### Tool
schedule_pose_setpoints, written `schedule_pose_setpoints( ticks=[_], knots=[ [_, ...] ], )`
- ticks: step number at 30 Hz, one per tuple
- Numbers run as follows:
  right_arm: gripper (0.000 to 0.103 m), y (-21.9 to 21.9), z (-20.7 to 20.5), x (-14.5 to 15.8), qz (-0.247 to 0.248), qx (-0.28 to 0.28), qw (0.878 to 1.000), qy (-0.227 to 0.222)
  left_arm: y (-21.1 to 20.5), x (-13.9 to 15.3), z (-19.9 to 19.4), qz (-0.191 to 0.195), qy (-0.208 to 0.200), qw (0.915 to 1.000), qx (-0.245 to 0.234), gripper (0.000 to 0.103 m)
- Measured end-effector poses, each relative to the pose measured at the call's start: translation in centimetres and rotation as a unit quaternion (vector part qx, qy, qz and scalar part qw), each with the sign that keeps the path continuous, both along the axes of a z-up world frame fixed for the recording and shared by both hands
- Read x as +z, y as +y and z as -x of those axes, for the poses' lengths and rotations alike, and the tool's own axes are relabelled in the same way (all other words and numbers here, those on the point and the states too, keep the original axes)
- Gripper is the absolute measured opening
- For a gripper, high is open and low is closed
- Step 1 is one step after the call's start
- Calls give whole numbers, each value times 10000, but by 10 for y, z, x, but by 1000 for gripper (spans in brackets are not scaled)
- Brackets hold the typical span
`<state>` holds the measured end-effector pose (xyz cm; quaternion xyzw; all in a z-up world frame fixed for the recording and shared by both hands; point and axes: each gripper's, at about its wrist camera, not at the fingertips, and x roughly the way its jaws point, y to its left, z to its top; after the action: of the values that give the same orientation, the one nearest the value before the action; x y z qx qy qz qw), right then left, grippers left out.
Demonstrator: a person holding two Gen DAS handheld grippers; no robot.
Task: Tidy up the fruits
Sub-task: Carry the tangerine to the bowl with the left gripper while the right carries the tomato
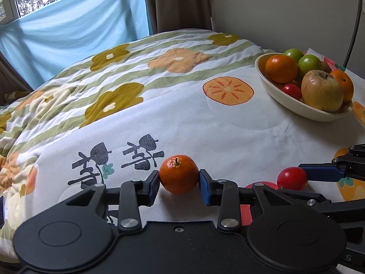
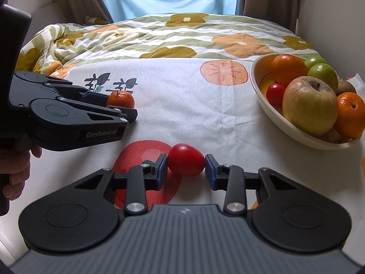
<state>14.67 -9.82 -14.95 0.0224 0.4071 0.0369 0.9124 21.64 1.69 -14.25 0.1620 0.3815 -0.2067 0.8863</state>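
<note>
Left wrist view: left gripper (image 1: 179,181) has its blue rubber pads clamped on a small mandarin (image 1: 178,173), one pad each side. Peel is dimpled and glossy, shape near-spherical, stem nub facing up and slightly away from the camera. It sits on the white woven bedsheet (image 1: 205,132), printed with flat orange fruit slices and dark characters.

Right wrist view: right gripper (image 2: 186,167) is closed on a red tomato (image 2: 186,159), smooth and shiny, egg-shaped. Long axis runs pad to pad, across the frame; narrower end toward the right pad. It rests on the sheet over a red print patch.

Cream oval bowl (image 2: 294,132), smooth glazed, stands well apart to the right, holding a matte, blotchy yellow-red apple (image 2: 309,105), two oranges, two green round fruits and another small tomato. Quilted floral duvet (image 2: 159,36) lies rumpled behind.
</note>
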Motion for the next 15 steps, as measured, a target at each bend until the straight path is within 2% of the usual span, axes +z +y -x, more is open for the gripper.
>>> schedule_pose_setpoints(
  ticks=[8, 15],
  knots=[
    [51, -3, 3, 18, -64, 66, 9997, -215, 5, 24, 15, 265, -64, 9993, 251, 40],
    [51, -25, 5, 42, -143, -6, 9989, -438, -3, 49, 28, 438, -131, 9975, 539, 40]
  ],
)
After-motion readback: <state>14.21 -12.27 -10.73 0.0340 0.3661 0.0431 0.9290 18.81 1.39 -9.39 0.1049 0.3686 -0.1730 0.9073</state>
